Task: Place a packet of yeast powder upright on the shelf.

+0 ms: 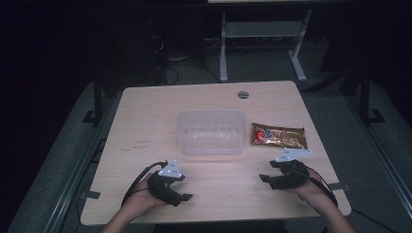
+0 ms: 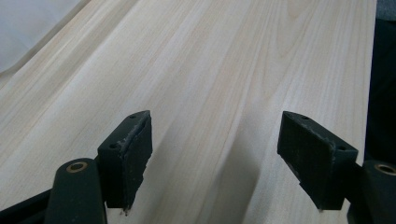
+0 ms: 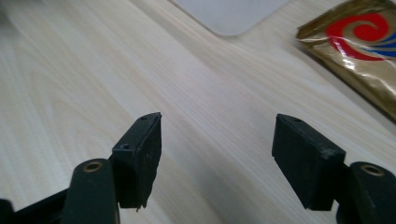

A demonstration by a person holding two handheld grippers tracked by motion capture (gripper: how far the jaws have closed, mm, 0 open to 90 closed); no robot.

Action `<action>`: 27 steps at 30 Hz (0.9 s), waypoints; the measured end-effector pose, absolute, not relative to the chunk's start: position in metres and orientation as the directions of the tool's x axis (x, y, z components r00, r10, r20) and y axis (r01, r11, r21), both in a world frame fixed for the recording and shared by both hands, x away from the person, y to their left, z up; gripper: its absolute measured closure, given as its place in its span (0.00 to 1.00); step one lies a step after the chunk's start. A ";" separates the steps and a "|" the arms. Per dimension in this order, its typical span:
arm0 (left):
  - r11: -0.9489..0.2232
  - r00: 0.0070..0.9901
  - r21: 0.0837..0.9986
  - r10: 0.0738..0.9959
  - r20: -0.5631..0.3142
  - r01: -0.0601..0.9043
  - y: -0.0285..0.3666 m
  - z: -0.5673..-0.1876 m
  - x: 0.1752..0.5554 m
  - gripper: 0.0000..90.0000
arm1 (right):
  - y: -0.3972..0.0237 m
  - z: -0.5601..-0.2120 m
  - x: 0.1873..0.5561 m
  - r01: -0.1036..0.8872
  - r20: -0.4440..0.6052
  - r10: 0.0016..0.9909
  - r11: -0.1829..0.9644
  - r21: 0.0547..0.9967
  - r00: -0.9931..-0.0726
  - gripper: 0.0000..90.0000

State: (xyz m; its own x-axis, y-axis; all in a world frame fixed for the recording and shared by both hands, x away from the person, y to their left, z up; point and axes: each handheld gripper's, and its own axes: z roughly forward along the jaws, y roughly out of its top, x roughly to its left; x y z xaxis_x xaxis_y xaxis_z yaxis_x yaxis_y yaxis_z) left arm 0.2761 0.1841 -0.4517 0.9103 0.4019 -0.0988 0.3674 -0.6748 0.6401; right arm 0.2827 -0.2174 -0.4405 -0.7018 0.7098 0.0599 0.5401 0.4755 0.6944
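Right now both the left gripper [image 1: 180, 187] and right gripper [image 1: 272, 177] are hovering wide open and empty near the table's [image 1: 145, 116] front edge, while the slippery gold packet [image 1: 278, 136] lying beside the clear tub [image 1: 211, 132] is likely risking skidding away from a shallow pinch.

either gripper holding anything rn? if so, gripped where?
Nothing is held. The left gripper and right gripper both have open jaws with bare table between them; the gold packet lies untouched.
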 end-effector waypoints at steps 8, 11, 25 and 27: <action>-0.668 0.909 0.647 0.405 -0.100 0.369 0.184 -0.452 0.275 0.29 | -0.215 -0.436 0.282 0.557 0.051 0.724 0.482 0.676 -0.688 0.43; -0.672 0.910 0.643 0.403 -0.098 0.367 0.185 -0.452 0.275 0.29 | -0.217 -0.433 0.286 0.560 0.070 0.721 0.470 0.682 -0.689 0.48; -0.676 0.908 0.636 0.406 -0.100 0.372 0.186 -0.452 0.275 0.29 | -0.233 -0.408 0.323 0.560 0.066 0.794 0.365 0.744 -0.605 0.94; -0.670 0.907 0.640 0.409 -0.105 0.376 0.186 -0.452 0.275 0.29 | -0.237 -0.406 0.330 0.562 0.066 0.807 0.347 0.751 -0.586 0.99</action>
